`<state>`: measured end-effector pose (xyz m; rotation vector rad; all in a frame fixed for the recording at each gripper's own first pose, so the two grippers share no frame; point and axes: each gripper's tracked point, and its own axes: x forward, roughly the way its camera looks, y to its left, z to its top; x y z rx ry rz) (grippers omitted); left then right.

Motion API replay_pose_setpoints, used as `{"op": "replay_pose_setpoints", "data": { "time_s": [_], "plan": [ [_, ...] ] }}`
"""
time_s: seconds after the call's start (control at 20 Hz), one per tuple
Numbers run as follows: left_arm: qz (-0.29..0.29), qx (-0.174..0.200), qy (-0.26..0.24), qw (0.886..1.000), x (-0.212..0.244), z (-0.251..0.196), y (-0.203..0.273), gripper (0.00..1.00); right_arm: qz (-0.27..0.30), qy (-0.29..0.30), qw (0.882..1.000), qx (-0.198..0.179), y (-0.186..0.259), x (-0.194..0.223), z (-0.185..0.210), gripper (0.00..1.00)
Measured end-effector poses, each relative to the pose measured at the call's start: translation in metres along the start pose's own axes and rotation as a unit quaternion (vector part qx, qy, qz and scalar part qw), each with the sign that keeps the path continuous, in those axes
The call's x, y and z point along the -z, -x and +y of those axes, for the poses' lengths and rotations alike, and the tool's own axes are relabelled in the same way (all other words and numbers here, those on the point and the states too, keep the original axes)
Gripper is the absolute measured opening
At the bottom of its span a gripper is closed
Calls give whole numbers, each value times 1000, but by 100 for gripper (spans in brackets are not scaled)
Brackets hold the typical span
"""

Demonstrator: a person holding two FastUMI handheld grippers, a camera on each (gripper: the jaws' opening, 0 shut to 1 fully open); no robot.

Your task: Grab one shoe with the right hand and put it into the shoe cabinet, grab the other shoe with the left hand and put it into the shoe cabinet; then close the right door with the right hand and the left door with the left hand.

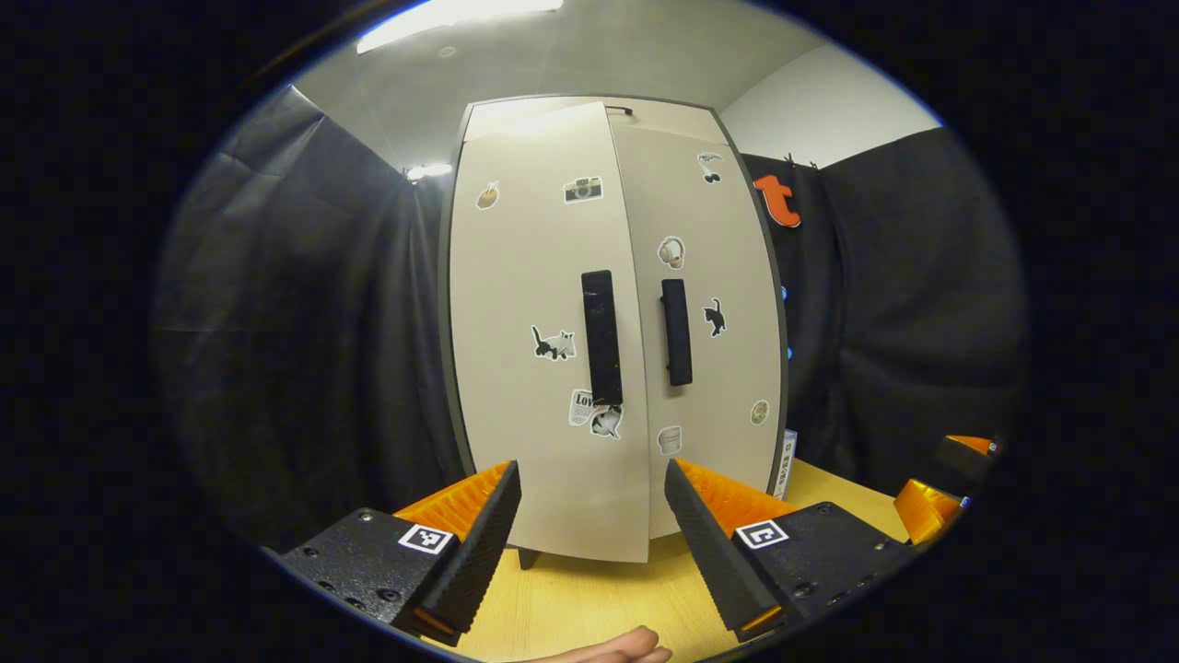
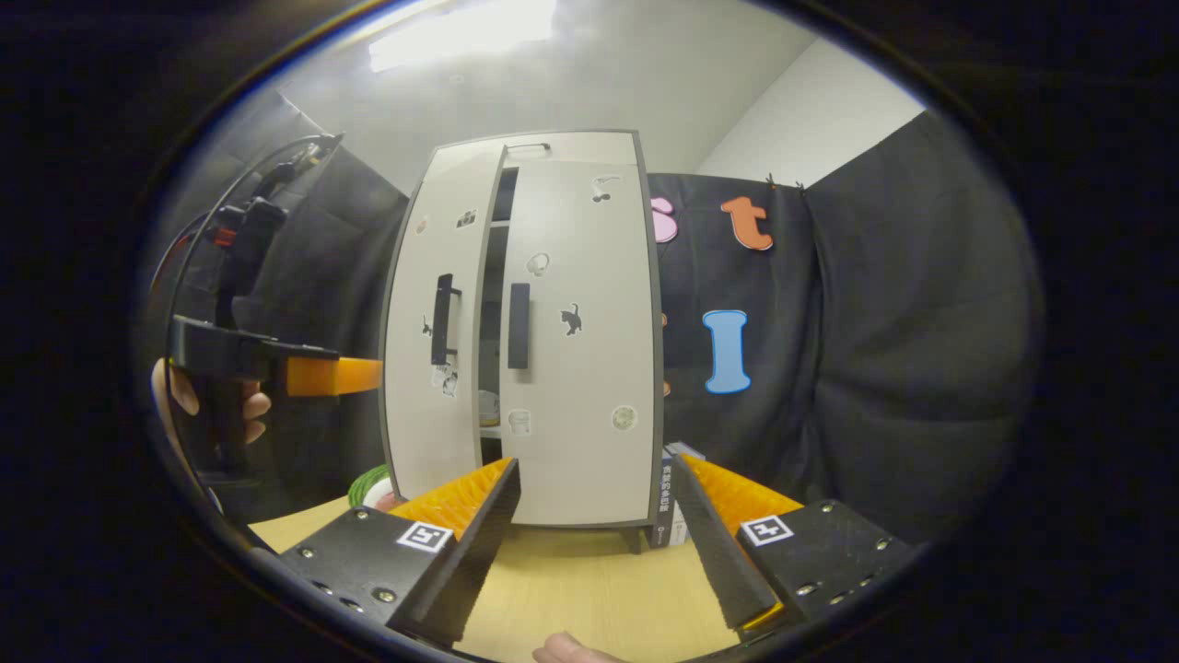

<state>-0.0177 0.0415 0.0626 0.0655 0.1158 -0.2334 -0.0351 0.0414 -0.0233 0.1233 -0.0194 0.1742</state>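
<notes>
Shoe cabinet (image 2: 525,331) at 12 o'clock | right door (image 2: 580,341) shut, left door (image 2: 437,331) ajar | left gripper (image 1: 589,516), right gripper (image 2: 594,516) both spread, empty, positioned for final push | shoes presumably inside

The left tongs (image 1: 592,516) are spread wide, both fingers level and pointing forward with nothing between them. At the bottom edge of the left gripper view a fingertip of the holding hand (image 1: 619,648) shows. In the right gripper view the right tongs (image 2: 594,520) are likewise spread wide and grip nothing, and part of a hand (image 2: 564,650) shows at the bottom edge. Far to the left in that view, the left tongs (image 2: 333,376) are held upright off the table by the person's left hand (image 2: 204,401), whose fingers wrap the grip.
</notes>
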Motion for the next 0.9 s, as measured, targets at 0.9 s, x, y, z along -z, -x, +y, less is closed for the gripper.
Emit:
{"op": "replay_pose_setpoints", "data": {
  "time_s": [0.9],
  "plan": [
    [-59,-31,29,997,0,28,85,95,-42,3,999,-5,8,-54,19,98]
  ]
}}
